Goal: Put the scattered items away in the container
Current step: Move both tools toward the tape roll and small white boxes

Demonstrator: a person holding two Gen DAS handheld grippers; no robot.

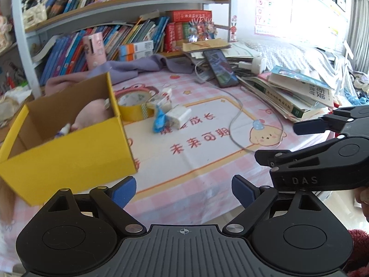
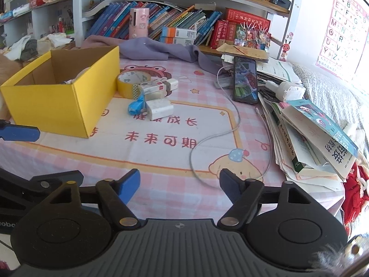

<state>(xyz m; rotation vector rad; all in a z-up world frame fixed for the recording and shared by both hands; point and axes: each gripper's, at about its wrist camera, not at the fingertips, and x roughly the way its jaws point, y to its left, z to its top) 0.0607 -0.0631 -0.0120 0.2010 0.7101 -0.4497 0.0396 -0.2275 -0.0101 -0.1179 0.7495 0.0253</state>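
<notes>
Box (image 2: 57,97) is sitting tight against the tape (image 2: 131,84); both jaws are hanging wide and empty, so you're risking shoving it.

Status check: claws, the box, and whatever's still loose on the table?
Both claws, left and right, open, empty. Yellow box partly filled; tape roll, blue wrapper, white charger loose beside it. Cable lies across the approach.

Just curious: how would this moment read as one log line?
left claw: open, empty | right claw: open, empty | tape roll: beside yellow box
</notes>
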